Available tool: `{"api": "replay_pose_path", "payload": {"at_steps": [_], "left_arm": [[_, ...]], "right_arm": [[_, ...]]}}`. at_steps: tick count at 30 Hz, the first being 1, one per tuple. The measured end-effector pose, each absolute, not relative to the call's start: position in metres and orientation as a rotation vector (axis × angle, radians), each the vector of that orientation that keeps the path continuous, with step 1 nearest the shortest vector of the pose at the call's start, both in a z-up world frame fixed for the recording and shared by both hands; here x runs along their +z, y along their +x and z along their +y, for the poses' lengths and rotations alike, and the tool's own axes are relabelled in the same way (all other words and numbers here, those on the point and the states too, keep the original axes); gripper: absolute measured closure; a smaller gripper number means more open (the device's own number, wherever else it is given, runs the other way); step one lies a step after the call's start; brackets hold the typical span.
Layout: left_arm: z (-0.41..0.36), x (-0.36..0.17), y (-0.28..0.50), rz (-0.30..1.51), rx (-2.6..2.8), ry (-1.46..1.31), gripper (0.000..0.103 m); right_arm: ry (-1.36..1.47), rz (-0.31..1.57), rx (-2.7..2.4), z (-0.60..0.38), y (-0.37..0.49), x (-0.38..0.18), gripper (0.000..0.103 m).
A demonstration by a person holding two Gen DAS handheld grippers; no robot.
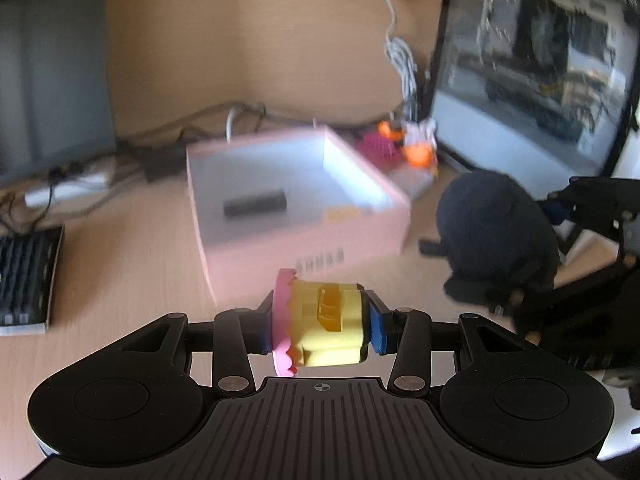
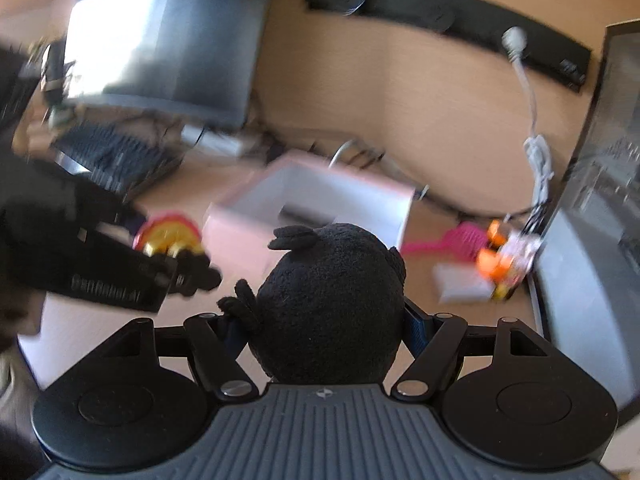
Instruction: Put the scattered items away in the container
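My left gripper (image 1: 323,326) is shut on a yellow and pink toy cupcake (image 1: 320,326), held above the desk just in front of the pink open box (image 1: 312,236). A dark bar-shaped item (image 1: 255,204) lies inside the box. My right gripper (image 2: 325,330) is shut on a black plush toy (image 2: 332,300), which shows at the right of the left wrist view as the plush (image 1: 496,232). The box (image 2: 248,236) sits just beyond the plush. The left gripper with the cupcake (image 2: 168,236) appears to the left.
A pink brush (image 2: 460,240) and orange-and-white toys (image 2: 500,260) lie right of the box, near a monitor (image 1: 532,80). A white cable (image 1: 400,56) hangs from the back wall. A keyboard (image 1: 24,280) lies at the left. Another monitor (image 2: 160,40) stands behind.
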State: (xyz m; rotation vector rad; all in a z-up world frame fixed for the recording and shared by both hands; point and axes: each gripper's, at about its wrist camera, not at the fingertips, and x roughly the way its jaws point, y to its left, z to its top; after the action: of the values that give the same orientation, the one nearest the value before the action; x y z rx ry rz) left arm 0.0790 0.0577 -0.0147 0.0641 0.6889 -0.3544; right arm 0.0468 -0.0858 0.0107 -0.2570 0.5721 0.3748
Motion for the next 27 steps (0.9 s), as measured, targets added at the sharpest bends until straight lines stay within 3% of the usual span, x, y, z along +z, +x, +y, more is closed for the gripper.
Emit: {"api": "replay_pose_path", "payload": {"at_steps": [7,15,17,19,22,27], "left_arm": [[0.051,0.021,0.153,0.568,-0.264,0.021,0.056],[0.046,-0.001,0.224,0.635,-0.179,0.056,0.055],[0.046,-0.012,0.236,0.672,-0.169,0.063,0.046],[0.048,-0.021,0.244,0.701,-0.158,0.066,0.029],[0.050,-0.026,0.245,0.715,-0.139,0.067,0.012],[0.048,-0.025,0.234,0.713,-0.120,0.051,0.006]], "right_arm": [[-0.061,0.494,0.441,-0.101,0.152,0.061,0.030],[0.112,0.563,0.497,-0.096,0.254,0.032,0.029],[0.130,0.605,0.539,-0.092,0.271,0.019,0.024],[0.148,0.619,0.558,-0.089,0.278,0.008,0.019],[0.146,0.592,0.523,-0.090,0.279,0.002,0.012],[0.109,0.522,0.411,-0.103,0.265,-0.003,0.007]]}}
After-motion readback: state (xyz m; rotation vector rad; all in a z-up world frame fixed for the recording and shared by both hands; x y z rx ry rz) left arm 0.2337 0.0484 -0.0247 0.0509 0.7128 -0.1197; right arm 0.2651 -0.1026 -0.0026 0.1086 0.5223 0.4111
